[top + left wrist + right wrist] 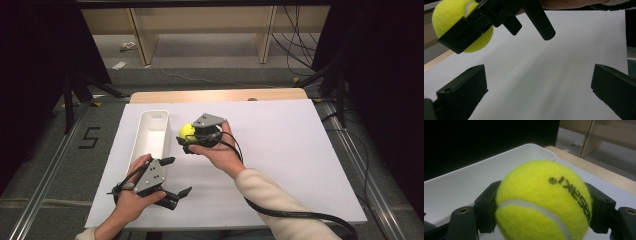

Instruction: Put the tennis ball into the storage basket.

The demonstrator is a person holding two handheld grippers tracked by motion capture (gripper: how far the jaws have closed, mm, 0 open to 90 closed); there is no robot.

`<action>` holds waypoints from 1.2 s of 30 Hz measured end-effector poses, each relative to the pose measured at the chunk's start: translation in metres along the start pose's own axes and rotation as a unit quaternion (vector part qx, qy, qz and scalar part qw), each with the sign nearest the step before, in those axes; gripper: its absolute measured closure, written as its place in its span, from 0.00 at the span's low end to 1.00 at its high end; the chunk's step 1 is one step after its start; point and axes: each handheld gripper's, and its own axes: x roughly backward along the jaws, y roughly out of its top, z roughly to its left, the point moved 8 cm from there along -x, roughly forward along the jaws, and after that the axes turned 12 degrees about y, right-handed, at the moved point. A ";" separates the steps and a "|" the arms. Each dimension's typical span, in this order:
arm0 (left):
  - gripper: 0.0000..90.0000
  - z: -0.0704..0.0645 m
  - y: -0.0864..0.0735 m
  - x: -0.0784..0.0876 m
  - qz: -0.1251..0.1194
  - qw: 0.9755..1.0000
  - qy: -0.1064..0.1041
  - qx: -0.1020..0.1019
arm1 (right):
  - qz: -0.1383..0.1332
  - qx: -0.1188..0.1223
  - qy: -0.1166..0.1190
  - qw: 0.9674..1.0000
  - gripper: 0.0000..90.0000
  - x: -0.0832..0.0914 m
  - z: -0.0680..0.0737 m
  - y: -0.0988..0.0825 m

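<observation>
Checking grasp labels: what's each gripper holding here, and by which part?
Right gripper clamps the yellow tennis ball across its middle, one jaw on each side. Left gripper holds nothing; its jaws stand open over the white sheet.

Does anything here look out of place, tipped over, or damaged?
Nothing stands out. The ball sits squarely in the right gripper, beside the white bin, which stands upright and looks empty. The left gripper is open near the table's front edge. The ball's print reads upside down in the right gripper view, merely its orientation.
</observation>
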 end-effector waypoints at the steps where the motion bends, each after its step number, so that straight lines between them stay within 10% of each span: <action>1: 0.00 0.000 0.000 0.000 0.000 1.000 0.000 0.001 | 0.001 0.000 0.000 1.000 0.30 0.000 0.000 0.000; 36: 0.00 0.001 0.000 0.001 -0.001 1.000 0.001 -0.003 | 0.001 0.005 0.008 1.000 0.29 -0.013 0.007 0.010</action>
